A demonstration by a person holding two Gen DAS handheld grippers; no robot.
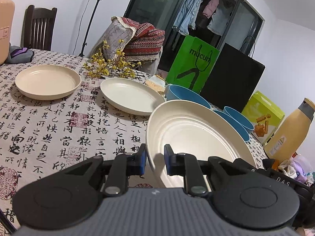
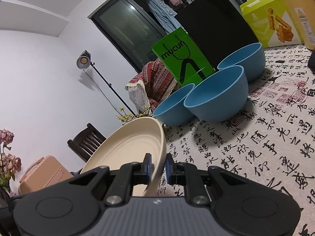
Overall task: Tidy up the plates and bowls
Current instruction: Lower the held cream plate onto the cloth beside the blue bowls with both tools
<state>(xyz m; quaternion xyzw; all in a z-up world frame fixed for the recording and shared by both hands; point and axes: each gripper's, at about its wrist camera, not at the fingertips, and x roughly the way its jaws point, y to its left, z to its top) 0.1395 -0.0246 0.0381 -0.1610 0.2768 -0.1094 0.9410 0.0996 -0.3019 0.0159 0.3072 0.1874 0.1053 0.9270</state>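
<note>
Bag, green, reads "mucun" | blue bowls clustered just before it | left gripper pinching cream plate rim, tilted, near bag | right gripper pinching beige plate rim | tablecloth bears calligraphy.

plates: 3, one between the fingers, two beyond | blue bowls: 3 beyond fingers

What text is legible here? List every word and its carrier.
"mucun": on the bright green paper bag.
"DAS": on a black device at the left wrist view's right edge.
Chinese calligraphy and red seals: printed across the beige tablecloth.
Amber plastic bottle's label: too small to read.
Lime-green snack box: print blurred.
</note>
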